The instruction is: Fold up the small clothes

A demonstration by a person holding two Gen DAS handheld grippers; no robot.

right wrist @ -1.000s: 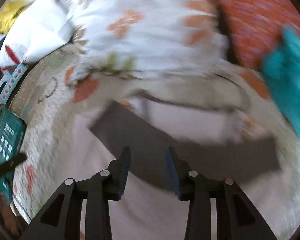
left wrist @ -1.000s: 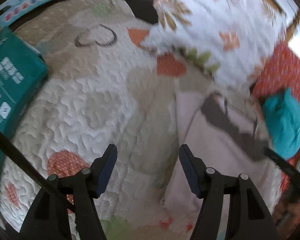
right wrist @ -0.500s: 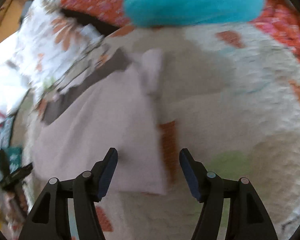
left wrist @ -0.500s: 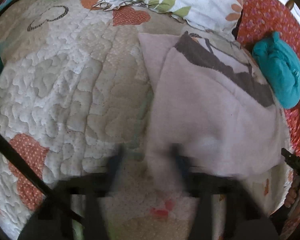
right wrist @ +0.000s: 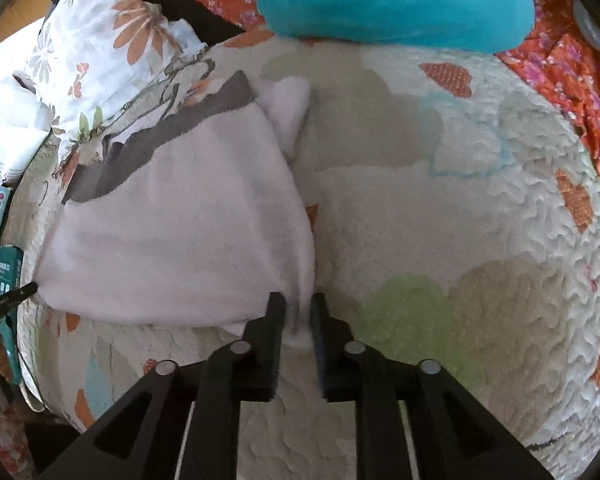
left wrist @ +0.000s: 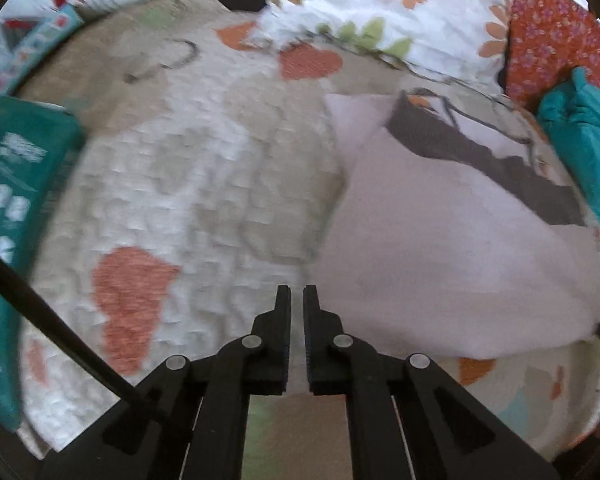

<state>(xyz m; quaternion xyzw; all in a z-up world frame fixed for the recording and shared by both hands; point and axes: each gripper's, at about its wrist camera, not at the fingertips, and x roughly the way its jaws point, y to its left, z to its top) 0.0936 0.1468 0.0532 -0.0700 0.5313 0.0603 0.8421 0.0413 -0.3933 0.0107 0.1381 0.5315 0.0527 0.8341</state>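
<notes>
Pale garment on the quilted bed, one corner gripped

My right gripper (right wrist: pixel 296 314) has just closed on the near corner of the pale garment (right wrist: pixel 188 232); my left gripper (left wrist: pixel 297 300) is closed, apparently empty, beside its edge on the quilt (left wrist: pixel 188 184).

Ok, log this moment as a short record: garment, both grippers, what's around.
surface: quilt with heart patches
garment: pale pink with a grey band, spread on the quilt
right gripper: jaws have just been closing, now pinching the garment's near corner
left gripper: shut, at the garment's edge; grip on cloth unclear
nearby: teal bundle and floral pillow beyond the garment; teal box off to the side
</notes>
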